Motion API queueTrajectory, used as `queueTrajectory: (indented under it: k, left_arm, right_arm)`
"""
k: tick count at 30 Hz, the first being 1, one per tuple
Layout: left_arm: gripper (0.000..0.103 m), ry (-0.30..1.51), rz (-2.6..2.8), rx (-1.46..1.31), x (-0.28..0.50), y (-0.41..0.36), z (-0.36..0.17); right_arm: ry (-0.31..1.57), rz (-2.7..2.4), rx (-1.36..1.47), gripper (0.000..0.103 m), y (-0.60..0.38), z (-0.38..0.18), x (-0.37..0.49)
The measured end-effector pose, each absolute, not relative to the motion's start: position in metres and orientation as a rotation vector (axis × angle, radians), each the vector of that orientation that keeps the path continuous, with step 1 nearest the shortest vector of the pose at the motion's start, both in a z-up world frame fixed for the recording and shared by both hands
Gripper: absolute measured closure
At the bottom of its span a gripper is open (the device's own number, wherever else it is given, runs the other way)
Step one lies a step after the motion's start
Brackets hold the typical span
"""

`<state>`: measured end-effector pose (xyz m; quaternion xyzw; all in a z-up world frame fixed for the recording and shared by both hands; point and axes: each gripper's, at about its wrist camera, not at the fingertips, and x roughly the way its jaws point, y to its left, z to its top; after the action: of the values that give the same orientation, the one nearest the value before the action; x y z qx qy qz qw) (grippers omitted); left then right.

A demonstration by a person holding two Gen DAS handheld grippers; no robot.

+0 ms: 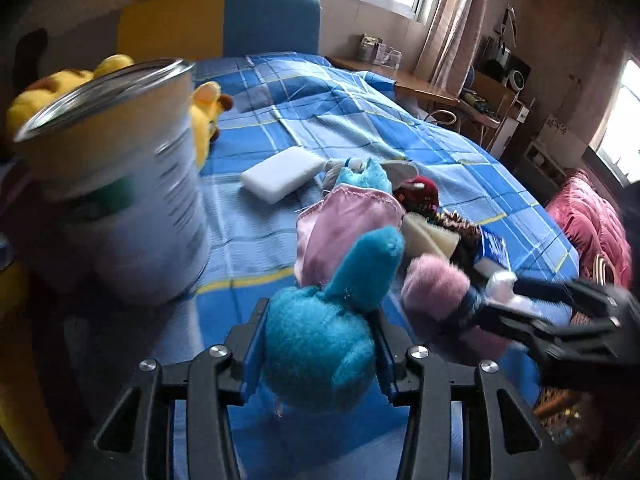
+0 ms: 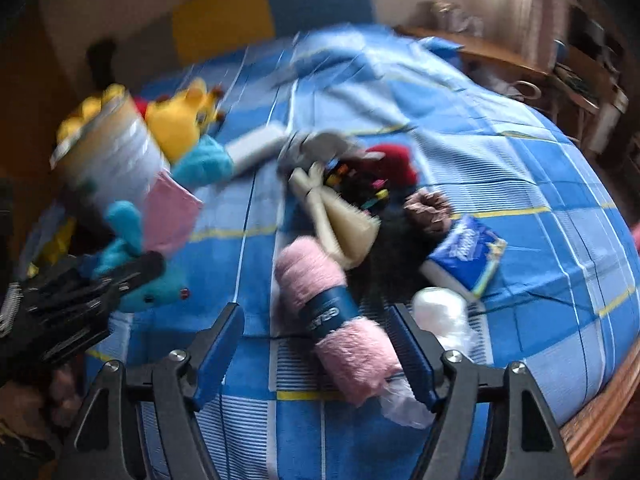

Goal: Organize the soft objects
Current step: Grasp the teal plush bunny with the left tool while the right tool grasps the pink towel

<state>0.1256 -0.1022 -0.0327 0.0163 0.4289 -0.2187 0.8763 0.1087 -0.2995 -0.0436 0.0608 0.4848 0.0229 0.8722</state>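
In the left wrist view, a blue plush toy (image 1: 320,344) in a pink dress is clamped between the left gripper (image 1: 318,344) pads at the lower centre. A metal tin (image 1: 116,208) stands at the left on the blue checked bedspread (image 1: 360,120).

In the blurred right wrist view, a pink rolled towel (image 2: 336,316) lies between the right gripper (image 2: 316,344) fingers, which seem apart, apparently not pressing it.

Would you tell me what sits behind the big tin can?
A yellow plush toy shows behind the tin can, its head above the rim and more at the right. The can hides its middle.
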Motion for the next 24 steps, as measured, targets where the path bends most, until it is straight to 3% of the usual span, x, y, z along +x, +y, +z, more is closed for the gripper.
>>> queueTrajectory:
  k: [3,6,24]
  left_arm:
    - [0.056,0.894,-0.445,0.006,0.11,-0.088,-0.032]
    - [0.056,0.878,-0.414,-0.015,0.097,-0.073,-0.027]
    - [0.053,0.806,0.142,-0.154,0.048,0.089,-0.001]
  right_arm:
    - [1.121,0.003,0.025,0.032,-0.29,-0.062,0.127]
    - [1.2,-0.017,0.01,0.057,-0.29,-0.079,0.138]
    - [1.246,-0.08,0.021,0.056,-0.288,-0.101,0.147]
